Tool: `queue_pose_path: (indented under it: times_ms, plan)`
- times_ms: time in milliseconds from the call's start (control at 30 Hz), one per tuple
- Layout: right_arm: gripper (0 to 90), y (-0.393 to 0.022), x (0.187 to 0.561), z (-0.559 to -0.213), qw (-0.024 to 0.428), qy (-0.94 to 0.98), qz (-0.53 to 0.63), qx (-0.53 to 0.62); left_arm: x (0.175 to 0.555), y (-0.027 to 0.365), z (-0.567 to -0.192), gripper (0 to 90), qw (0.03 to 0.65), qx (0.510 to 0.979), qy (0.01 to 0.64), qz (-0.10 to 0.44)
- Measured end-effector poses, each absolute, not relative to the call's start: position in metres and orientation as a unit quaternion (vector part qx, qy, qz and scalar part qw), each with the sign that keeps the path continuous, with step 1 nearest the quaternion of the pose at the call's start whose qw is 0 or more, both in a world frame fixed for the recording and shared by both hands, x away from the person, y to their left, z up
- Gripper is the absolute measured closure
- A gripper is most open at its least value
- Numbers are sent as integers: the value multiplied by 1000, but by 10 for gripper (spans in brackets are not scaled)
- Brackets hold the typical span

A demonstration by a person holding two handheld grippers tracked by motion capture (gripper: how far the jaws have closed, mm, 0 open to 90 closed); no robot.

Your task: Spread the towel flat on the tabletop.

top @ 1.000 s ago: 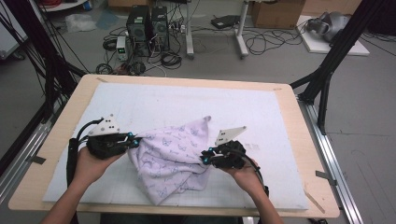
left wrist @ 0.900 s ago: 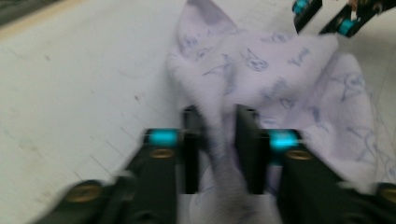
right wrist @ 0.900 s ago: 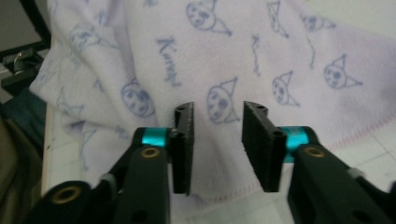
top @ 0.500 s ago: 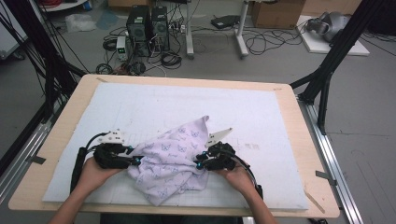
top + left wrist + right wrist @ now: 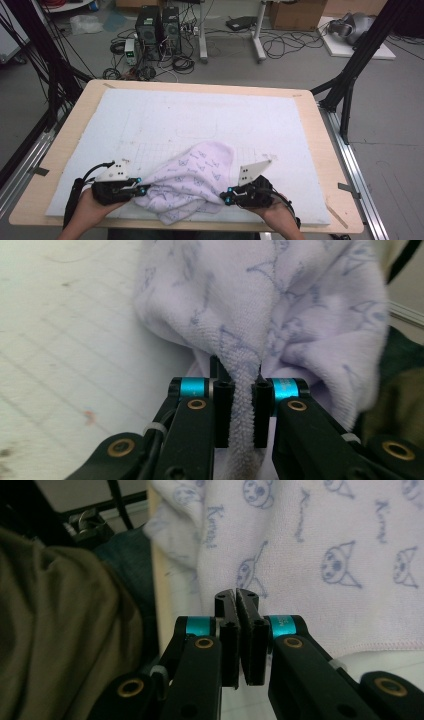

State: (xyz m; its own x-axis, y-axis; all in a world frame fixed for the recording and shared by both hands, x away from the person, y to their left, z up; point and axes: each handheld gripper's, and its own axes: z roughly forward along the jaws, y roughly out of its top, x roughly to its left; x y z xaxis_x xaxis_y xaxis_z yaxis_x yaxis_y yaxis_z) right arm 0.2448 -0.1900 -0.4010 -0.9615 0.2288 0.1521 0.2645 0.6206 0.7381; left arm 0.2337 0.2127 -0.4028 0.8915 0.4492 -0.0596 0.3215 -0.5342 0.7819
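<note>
The lilac printed towel (image 5: 192, 182) lies bunched at the near edge of the surface (image 5: 300, 150), part overhanging. The left gripper (image 5: 240, 412) has just clamped a thick fold; the right gripper (image 5: 241, 637), also just closing, is nearly shut with no cloth visibly caught. Pulled apart unevenly, the towel could slip free and slide off.

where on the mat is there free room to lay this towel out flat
The white mat is bare across its whole far half, from the towel up to the far table edge, and along both sides. It is crowded only at the near edge, where the left gripper and right gripper pinch the bunched towel.
</note>
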Motion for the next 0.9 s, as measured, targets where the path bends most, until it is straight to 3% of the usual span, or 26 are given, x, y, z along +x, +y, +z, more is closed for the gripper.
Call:
queue_pose_path:
  times_ms: [67,200,433,600,900]
  plan:
    - [854,-191,238,-398,24,-904,-407,-131,230,213,-400,641,432,872,219,69]
    - [720,-200,246,-386,16,-893,-427,-141,235,219,-391,494,447,862,228,73]
    - [589,-197,291,-384,-28,-875,-445,-189,272,226,-375,476,489,832,250,74]
    - [556,-187,324,-400,-66,-883,-408,-221,295,221,-373,477,497,822,268,79]
    - [509,-188,357,-428,-74,-883,-372,-278,344,197,-422,490,401,859,313,63]
